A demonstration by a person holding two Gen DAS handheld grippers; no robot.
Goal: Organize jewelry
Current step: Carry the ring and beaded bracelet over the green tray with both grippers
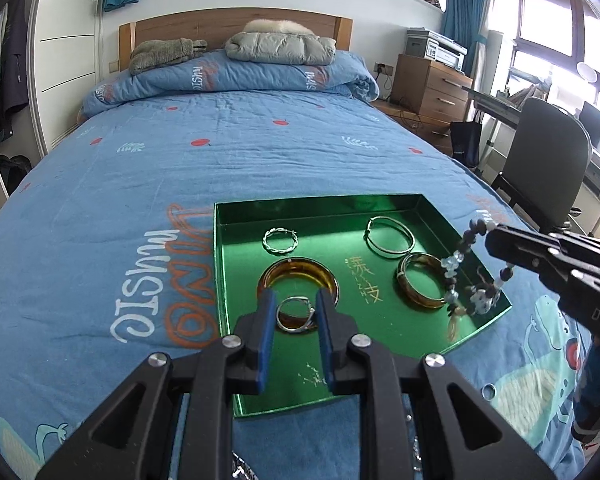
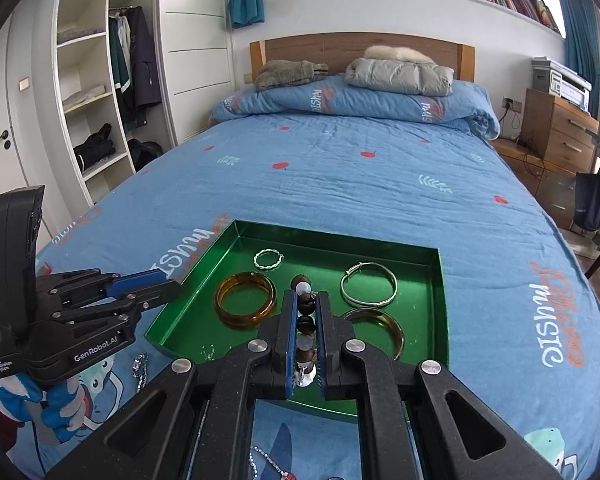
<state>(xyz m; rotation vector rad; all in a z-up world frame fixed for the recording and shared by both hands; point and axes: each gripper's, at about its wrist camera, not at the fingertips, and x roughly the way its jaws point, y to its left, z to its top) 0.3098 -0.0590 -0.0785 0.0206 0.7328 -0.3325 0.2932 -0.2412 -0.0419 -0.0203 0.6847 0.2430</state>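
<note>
A green tray [image 1: 384,376] [image 2: 236,240] lies on the blue bedspread. It holds a twisted silver ring [image 1: 280,240] [image 2: 268,259], a thin silver bangle [image 1: 389,237] [image 2: 369,284], two amber bangles [image 1: 298,276] [image 1: 422,286] [image 2: 245,300] and a small silver ring [image 1: 296,315]. My left gripper [image 1: 296,300] is open, its fingers either side of the small silver ring, just above it. My right gripper [image 2: 305,300] [image 1: 492,240] is shut on a beaded bracelet [image 2: 305,304] [image 1: 460,276], which hangs over the tray's right part.
A silver chain [image 2: 140,366] lies on the bedspread left of the tray, and another chain [image 2: 260,460] lies near the front edge. Folded clothes and a duvet sit at the headboard. A chair [image 1: 548,160] and drawers stand to the right of the bed.
</note>
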